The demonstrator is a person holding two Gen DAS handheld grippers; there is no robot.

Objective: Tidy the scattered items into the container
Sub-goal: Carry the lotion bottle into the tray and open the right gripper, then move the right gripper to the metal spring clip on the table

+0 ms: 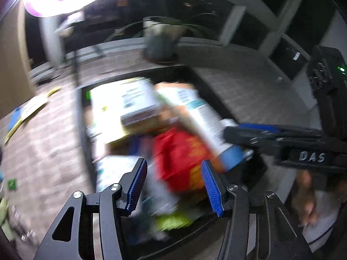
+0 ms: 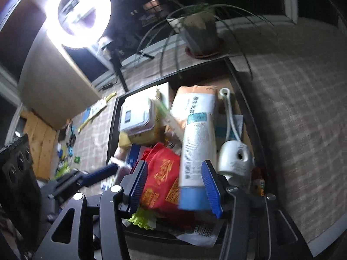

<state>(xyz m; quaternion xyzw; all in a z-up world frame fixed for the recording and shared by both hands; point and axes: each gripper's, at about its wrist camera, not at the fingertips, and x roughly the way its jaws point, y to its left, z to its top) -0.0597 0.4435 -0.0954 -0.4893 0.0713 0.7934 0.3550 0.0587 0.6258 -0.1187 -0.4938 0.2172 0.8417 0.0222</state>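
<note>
A black container on the carpet is piled with items: a red packet, a white tube with a blue cap, a clear lidded box and a white corded device. My right gripper hovers over its near end, open. The tube's blue end lies between the fingers, against the right pad only. The left wrist view is blurred. In it my left gripper stands open above the red packet with nothing in it. The right gripper reaches in beside the tube.
A potted plant stands behind the container, and a ring light on a stand is at the back left. Small loose items lie on the floor to the left by a wooden panel. Bare carpet stretches to the right.
</note>
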